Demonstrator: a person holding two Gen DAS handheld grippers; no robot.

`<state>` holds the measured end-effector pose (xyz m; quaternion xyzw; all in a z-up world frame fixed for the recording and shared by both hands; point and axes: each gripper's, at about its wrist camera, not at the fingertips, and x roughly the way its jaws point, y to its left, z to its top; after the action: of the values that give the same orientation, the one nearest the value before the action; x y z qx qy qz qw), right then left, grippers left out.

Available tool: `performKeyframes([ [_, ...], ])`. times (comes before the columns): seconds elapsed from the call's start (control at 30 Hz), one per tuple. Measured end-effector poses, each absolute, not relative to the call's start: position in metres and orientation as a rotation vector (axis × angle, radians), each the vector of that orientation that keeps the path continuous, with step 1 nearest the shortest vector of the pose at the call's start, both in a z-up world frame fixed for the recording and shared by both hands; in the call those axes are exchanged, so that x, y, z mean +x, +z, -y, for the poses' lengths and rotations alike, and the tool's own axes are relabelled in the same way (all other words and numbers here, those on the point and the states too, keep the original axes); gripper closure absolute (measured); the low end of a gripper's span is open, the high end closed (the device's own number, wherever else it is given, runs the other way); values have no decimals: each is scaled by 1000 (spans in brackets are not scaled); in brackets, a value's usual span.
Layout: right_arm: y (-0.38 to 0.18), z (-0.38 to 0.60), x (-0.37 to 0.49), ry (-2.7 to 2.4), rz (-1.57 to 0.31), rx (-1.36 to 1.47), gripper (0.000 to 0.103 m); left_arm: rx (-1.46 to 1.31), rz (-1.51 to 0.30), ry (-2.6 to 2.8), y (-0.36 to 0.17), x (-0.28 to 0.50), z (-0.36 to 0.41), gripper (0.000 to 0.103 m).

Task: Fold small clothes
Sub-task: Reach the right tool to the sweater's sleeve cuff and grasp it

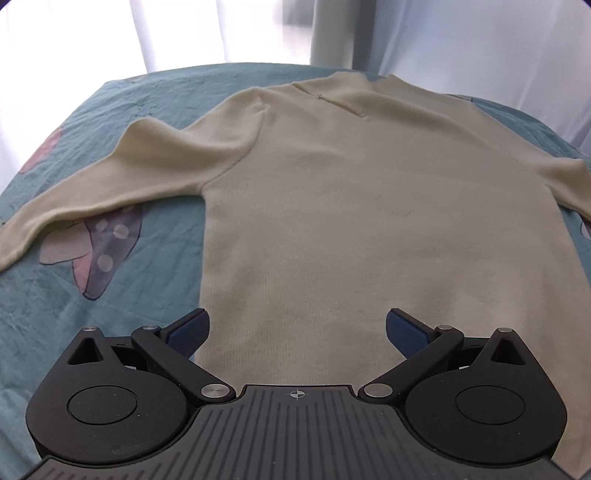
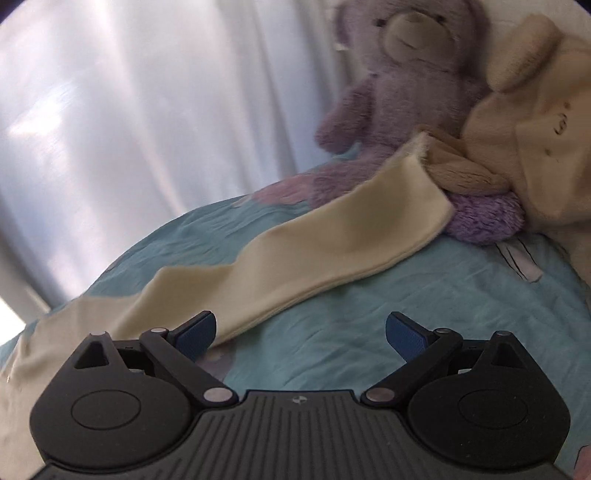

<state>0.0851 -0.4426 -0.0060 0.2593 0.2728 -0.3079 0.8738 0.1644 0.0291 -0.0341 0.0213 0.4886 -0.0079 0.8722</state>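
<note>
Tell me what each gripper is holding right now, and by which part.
Nothing is held. The left gripper is open above the cream sweater's hem; the right gripper is open beside its sleeve.

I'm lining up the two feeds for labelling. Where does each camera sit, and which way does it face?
Left wrist: sits behind the open left gripper, facing up the cream sweater from its hem toward the collar and curtain.
Right wrist: sits behind the open right gripper, facing along one sweater sleeve toward a purple teddy bear and beige plush.
Shared: the sweater, teal bedsheet and curtain; no hand shows.
</note>
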Motion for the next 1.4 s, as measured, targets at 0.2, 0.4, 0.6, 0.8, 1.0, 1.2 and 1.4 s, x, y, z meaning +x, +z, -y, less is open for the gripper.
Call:
performKeyframes([
  [0.2, -44, 531, 74, -779, -486, 879, 54, 62, -1019, -18, -50, 166, -18, 0],
  [0.4, -78, 578, 66, -755, -365, 1035, 63, 14, -1009, 32, -51, 162, -17, 0],
  [0.6, -90, 604, 72, -739, -323, 1069, 88, -13, -1014, 51, -51, 160, -19, 0],
  [0.8, -74, 595, 71, -710, -297, 962, 97, -16, -977, 53, -51, 154, -19, 0],
  [1.0, -15, 513, 94, -462, -276, 735, 97, -81, -936, -26, -34, 156, -23, 0],
  [1.2, 26, 345, 130, 95, -381, 448, 96, -158, -785, -248, 4, 178, -11, 0],
  [1.4, -21, 253, 141, 283, -655, 366, 78, -317, -813, -388, -3, 218, -16, 1],
])
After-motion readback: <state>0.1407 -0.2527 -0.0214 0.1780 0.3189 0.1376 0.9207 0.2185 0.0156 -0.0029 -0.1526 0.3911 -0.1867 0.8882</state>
